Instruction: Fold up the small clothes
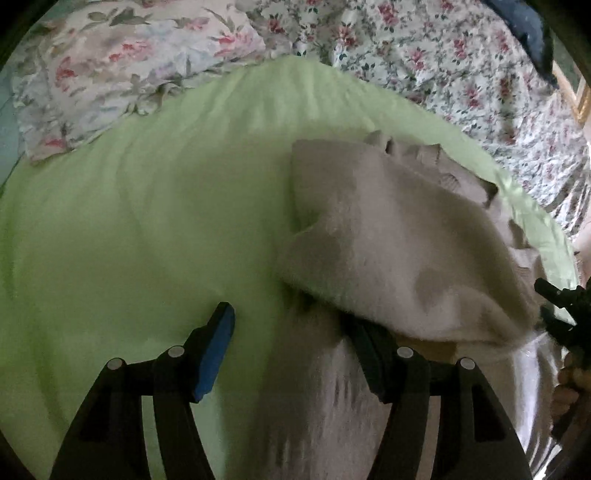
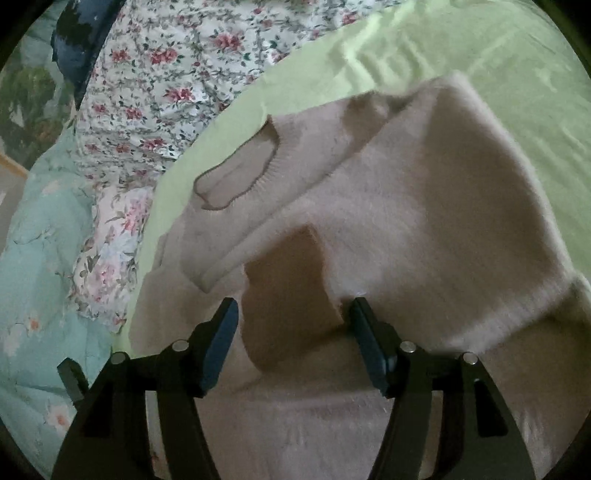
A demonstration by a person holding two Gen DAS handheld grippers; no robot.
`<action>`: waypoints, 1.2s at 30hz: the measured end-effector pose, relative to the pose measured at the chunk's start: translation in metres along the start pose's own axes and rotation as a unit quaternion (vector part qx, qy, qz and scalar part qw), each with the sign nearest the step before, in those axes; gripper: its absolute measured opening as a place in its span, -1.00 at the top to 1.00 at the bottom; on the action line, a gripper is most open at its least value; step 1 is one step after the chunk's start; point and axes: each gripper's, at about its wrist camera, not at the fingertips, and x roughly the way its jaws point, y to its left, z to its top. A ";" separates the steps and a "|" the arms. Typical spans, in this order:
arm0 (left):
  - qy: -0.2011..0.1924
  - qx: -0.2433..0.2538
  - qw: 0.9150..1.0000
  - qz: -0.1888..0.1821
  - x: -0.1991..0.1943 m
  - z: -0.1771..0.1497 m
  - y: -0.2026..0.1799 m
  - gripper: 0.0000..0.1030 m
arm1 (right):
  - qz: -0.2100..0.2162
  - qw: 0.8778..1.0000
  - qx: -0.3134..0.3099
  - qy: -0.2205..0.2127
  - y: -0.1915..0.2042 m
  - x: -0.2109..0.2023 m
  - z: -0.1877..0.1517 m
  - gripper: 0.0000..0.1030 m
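Observation:
A fluffy beige-pink sweater [image 2: 424,206] lies rumpled on a light green sheet [image 2: 480,48], its neck opening [image 2: 236,177] toward the upper left. My right gripper [image 2: 293,325] hovers low over it, jaws apart. A darker, shadowed flap of the knit [image 2: 288,295] sits between the fingers, with no clear pinch by the pads. In the left wrist view the sweater [image 1: 406,236] fills the right side. My left gripper [image 1: 291,336] stands open at its near edge. The blue left pad [image 1: 218,354] is over bare sheet [image 1: 147,221], and the right fingertip is hidden under the sweater's fold.
A floral pillow [image 1: 110,66] and a flowered quilt [image 1: 461,66] border the sheet's far side. Dark blue cloth [image 1: 528,33] lies at the far corner. A teal floral blanket [image 2: 40,258] runs along the left. A person's hand [image 1: 565,395] and the other gripper [image 1: 561,302] show at the right edge.

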 end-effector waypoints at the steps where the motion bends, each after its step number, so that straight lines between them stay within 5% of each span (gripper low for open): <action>1: -0.002 0.007 1.000 0.007 0.005 0.004 -0.005 -0.29 | 0.000 1.000 -0.016 0.001 0.008 0.002 0.005 0.64; 2: -0.002 0.012 1.000 0.013 0.008 0.007 -0.007 -0.30 | 0.011 1.000 -0.024 0.004 0.015 0.002 0.009 0.81; 7: -0.026 0.016 0.997 0.075 0.009 0.015 -0.020 -0.23 | 0.076 0.992 -0.048 -0.090 0.042 -0.065 0.031 0.81; 11: -0.058 -0.004 0.994 0.095 -0.004 0.008 -0.013 -0.23 | 0.047 0.989 -0.040 -0.136 0.016 -0.107 0.029 0.81; 19: -0.053 -0.015 0.994 0.098 -0.005 0.001 -0.009 -0.23 | -0.071 0.997 -0.005 -0.042 -0.059 -0.063 -0.002 0.80; 22: -0.057 -0.012 0.994 0.088 -0.008 -0.001 -0.008 -0.24 | -0.090 0.995 0.005 -0.038 -0.058 -0.071 -0.004 0.64; 24: -0.054 -0.019 0.995 0.082 -0.005 -0.006 -0.004 -0.25 | -0.114 0.992 -0.007 -0.057 -0.045 -0.083 -0.004 0.37; 25: -0.052 -0.031 0.995 0.074 -0.004 -0.008 0.000 -0.26 | -0.116 0.990 -0.023 -0.075 -0.033 -0.092 -0.004 0.08; 26: -0.052 -0.038 0.996 0.070 -0.004 -0.010 0.002 -0.26 | -0.111 0.989 -0.046 -0.090 -0.019 -0.098 -0.005 -0.18; 28: -0.057 -0.052 0.996 0.055 -0.005 -0.011 0.008 -0.27 | -0.090 0.987 -0.090 -0.096 0.011 -0.099 -0.003 -0.30; 33: -0.074 -0.070 0.994 0.031 -0.007 -0.014 0.015 -0.27 | 0.041 0.987 -0.154 -0.015 0.083 -0.041 0.013 -0.34; 36: -0.078 -0.079 0.994 0.016 -0.006 -0.014 0.020 -0.27 | 0.099 0.971 -0.215 0.035 0.136 0.016 0.026 -0.34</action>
